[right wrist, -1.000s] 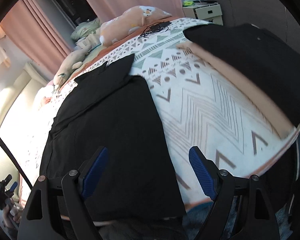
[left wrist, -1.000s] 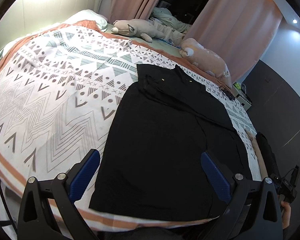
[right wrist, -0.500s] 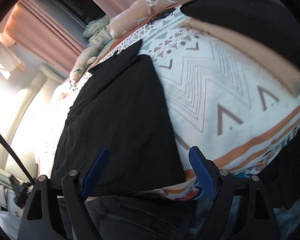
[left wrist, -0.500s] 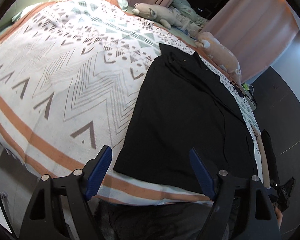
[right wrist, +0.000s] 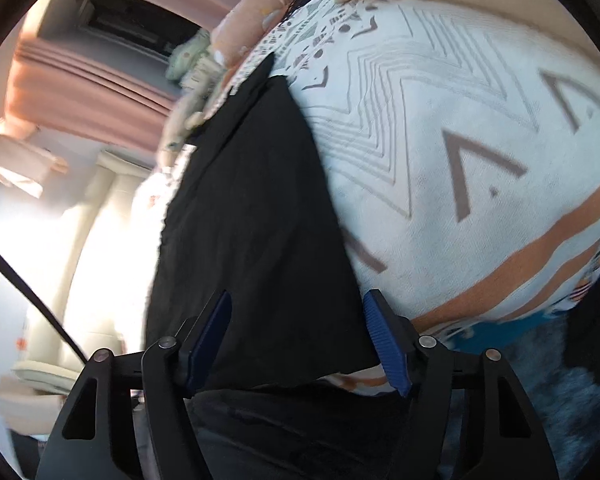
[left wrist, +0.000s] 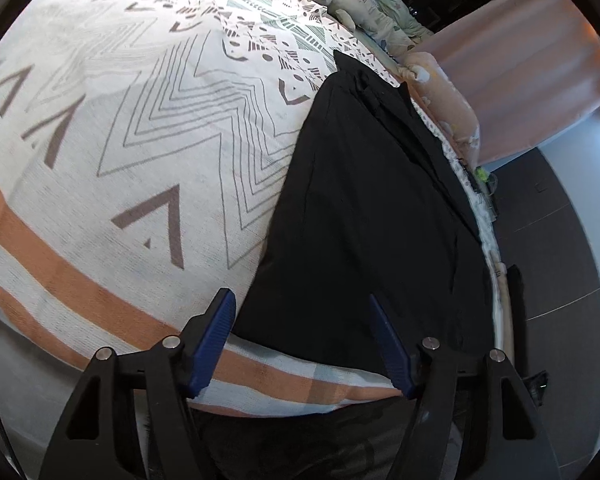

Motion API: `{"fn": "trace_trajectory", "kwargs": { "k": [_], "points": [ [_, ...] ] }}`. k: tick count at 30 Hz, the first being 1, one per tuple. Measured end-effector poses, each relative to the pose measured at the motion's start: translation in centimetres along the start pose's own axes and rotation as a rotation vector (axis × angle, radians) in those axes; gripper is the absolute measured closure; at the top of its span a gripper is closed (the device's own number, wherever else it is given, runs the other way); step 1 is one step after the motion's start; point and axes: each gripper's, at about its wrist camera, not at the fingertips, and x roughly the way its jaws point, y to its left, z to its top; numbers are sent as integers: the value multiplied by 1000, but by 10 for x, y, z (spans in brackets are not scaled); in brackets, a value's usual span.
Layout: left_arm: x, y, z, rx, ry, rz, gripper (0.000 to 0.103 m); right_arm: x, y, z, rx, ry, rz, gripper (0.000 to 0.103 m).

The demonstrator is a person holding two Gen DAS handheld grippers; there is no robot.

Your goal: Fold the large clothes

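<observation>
Holding both grippers spread wide, I grip nothing: left gripper [left wrist: 306,340] and right gripper [right wrist: 298,336] each straddle the near hem of the black garment [left wrist: 364,208] lying flat on the patterned bedspread [left wrist: 140,128].

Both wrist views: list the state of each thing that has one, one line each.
Left gripper: open, empty, at the near left corner of the garment's hem.
Right gripper: open, empty, at the near right corner.
Black garment: spread flat lengthwise on the bed, partly folded, hem at the near edge.
Bedspread: laid smooth, draped over the near edge.
Plush toys: lying along the far side.
Curtain: drawn.
</observation>
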Motion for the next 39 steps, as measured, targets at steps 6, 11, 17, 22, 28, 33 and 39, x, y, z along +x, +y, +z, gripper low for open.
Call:
{"fn": "trace_trajectory", "kwargs": {
  "k": [6,11,17,22,28,33,39],
  "points": [
    [-9,5,-6,-53,2,-175,34,-11,-19,-4,-5,-17,130,36],
    [-8,5,-5,-61,3,-162,34,-10,-41,-3,23,-31,62,36],
    [-7,14,-6,-94,11,-146,34,8,-38,-5,1,30,101,36],
    [-3,18,-5,-127,19,-177,34,9,-33,13,-5,-26,137,36],
    [12,8,6,-100,12,-169,34,38,-27,11,-12,-31,83,36],
    [26,-4,16,-70,3,-143,47,44,2,11,-24,-49,40,36],
    [36,-10,16,-50,14,-96,90,35,8,7,4,-55,-73,90]
  ]
}}
